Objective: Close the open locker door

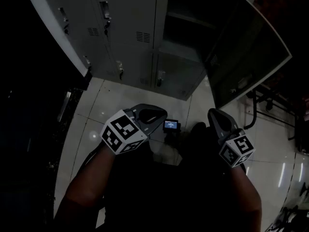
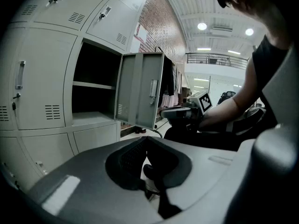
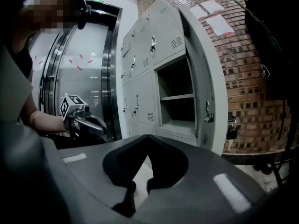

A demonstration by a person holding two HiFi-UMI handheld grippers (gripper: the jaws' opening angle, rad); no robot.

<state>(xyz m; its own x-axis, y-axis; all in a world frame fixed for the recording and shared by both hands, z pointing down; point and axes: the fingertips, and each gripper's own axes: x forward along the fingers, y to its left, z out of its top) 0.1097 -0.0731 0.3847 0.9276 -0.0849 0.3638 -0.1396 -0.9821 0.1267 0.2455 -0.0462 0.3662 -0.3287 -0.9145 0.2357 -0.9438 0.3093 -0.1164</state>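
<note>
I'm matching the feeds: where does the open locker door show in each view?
Head view: the open locker door is at upper right, swung out from the lockers.
Left gripper view: the door is at centre, just right of the dark compartment.
Right gripper view: the door is right of centre, nearly edge-on.
Shared landmark: the shelf inside that compartment.

Open locker door (image 1: 247, 57), top R
</note>
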